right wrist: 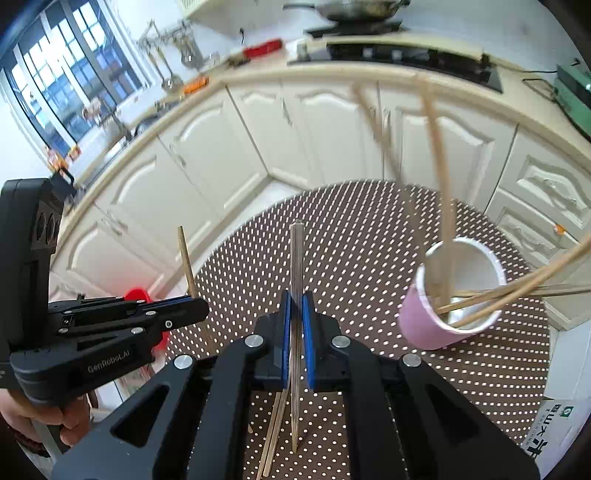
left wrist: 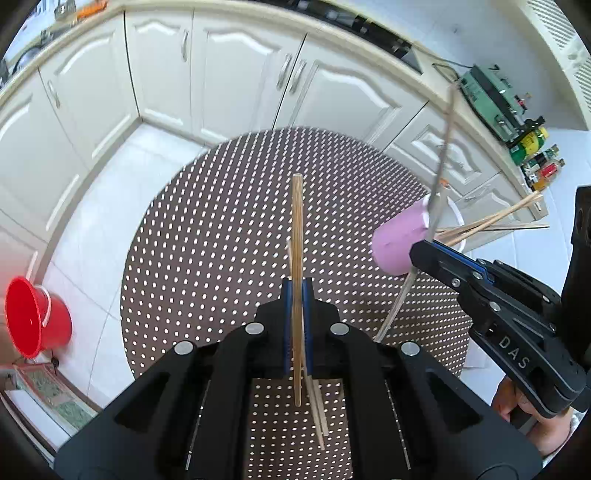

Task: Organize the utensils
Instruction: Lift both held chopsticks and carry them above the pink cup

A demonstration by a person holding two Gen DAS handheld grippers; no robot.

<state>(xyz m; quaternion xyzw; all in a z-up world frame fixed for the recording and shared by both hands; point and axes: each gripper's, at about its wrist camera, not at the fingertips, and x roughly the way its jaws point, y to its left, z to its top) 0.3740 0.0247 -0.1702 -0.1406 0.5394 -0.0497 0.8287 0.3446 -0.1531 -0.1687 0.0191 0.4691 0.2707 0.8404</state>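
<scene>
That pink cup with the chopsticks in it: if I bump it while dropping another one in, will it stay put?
Probably not. The pink cup looks thin-walled and light. The chopsticks lean far out over one rim, so their weight likely pulls it that way. It also seems tilted on the perforated table, though the fisheye may exaggerate that. Lower gently.

A home kitchen — white cabinets (right wrist: 207, 173), stove (right wrist: 399, 55), frying pan (right wrist: 351, 9).

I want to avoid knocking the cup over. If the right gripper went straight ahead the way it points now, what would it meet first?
Probably the dotted table, not the pink cup, which sits off to the right of the line. The right gripper, shut on a chopstick, aims at bare tabletop, with white cabinets beyond. Depth is unclear.
</scene>
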